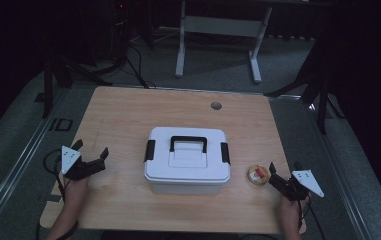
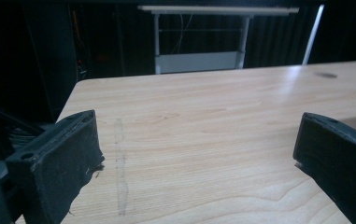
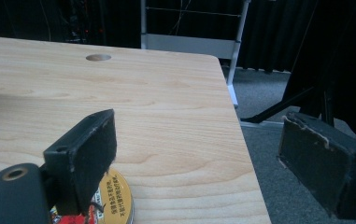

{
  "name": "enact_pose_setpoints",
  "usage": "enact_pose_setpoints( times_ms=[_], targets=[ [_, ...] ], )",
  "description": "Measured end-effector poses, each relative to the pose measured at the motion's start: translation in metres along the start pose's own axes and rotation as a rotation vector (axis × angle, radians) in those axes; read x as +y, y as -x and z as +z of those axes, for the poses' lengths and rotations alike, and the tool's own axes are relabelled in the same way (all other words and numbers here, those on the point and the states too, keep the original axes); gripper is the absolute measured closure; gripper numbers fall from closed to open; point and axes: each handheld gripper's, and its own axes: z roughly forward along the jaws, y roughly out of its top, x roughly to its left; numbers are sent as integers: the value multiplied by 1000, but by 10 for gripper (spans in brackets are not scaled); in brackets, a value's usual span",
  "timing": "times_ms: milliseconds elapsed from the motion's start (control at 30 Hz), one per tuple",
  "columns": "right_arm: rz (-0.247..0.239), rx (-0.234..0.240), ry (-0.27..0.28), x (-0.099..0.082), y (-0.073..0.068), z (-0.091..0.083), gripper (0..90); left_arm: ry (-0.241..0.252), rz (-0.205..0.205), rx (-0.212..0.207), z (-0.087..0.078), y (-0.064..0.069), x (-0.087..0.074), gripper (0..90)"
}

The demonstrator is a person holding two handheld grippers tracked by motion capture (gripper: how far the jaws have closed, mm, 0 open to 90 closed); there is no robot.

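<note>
A white lidded box (image 1: 187, 160) with a black handle (image 1: 188, 143) and black side latches stands in the middle of the wooden table (image 1: 128, 115). A small round yellow tin (image 1: 258, 173) with a red patch lies just right of the box; the right gripper view has it (image 3: 116, 200) under the left jaw. My left gripper (image 1: 90, 149) rests at the table's left edge, open, nothing between its jaws (image 2: 194, 154). My right gripper (image 1: 284, 168) sits at the right edge beside the tin, open and empty (image 3: 203, 158).
A round cable hole (image 1: 216, 105) marks the table's far side. Beyond the table stands a white desk frame (image 1: 218, 30) on grey carpet. Dark stands and cables flank the table. Bare wood surrounds the box.
</note>
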Motion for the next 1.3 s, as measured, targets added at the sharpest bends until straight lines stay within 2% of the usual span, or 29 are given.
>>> enact_pose_setpoints(
  times_ms=[100, 167, 267, 400, 433, 533, 667, 933, 1033, 1067, 1167, 1300],
  targets=[
    [-13, 10, -9, 0, -1, 1, 112, -17, -17, -11, 2, -2, 3, 1],
    [-14, 11, -10, 0, -1, 1, 112, -35, -44, -30, 3, -4, 7, 1],
    [-9, 19, -15, 0, -1, 1, 112, -60, -33, -38, 4, -5, 10, 1],
    [-9, 28, -20, 0, -1, 1, 112, -156, -33, -92, 6, -9, 13, 1],
    [-10, 29, -21, 0, -1, 1, 112, -182, -22, -108, 6, -10, 14, 1],
    [-11, 41, -25, 0, -1, 2, 112, -257, 2, -129, 6, -13, 16, 1],
    [-12, 48, -28, -1, -1, 2, 112, -336, 2, -164, 6, -18, 21, 1],
    [-12, 57, -30, -1, 0, 2, 112, -504, 125, -196, 8, -22, 28, 1],
    [-15, 60, -33, -1, -1, 2, 112, -578, 143, -228, 9, -24, 30, 0],
    [-14, 64, -33, -1, -1, 2, 112, -603, 167, -221, 8, -24, 31, 0],
    [-13, 75, -27, -1, -1, 2, 112, -655, 179, -231, 8, -25, 34, 0],
    [-18, 75, -31, -1, -1, 2, 112, -714, 220, -249, 7, -28, 39, 1]
  ],
)
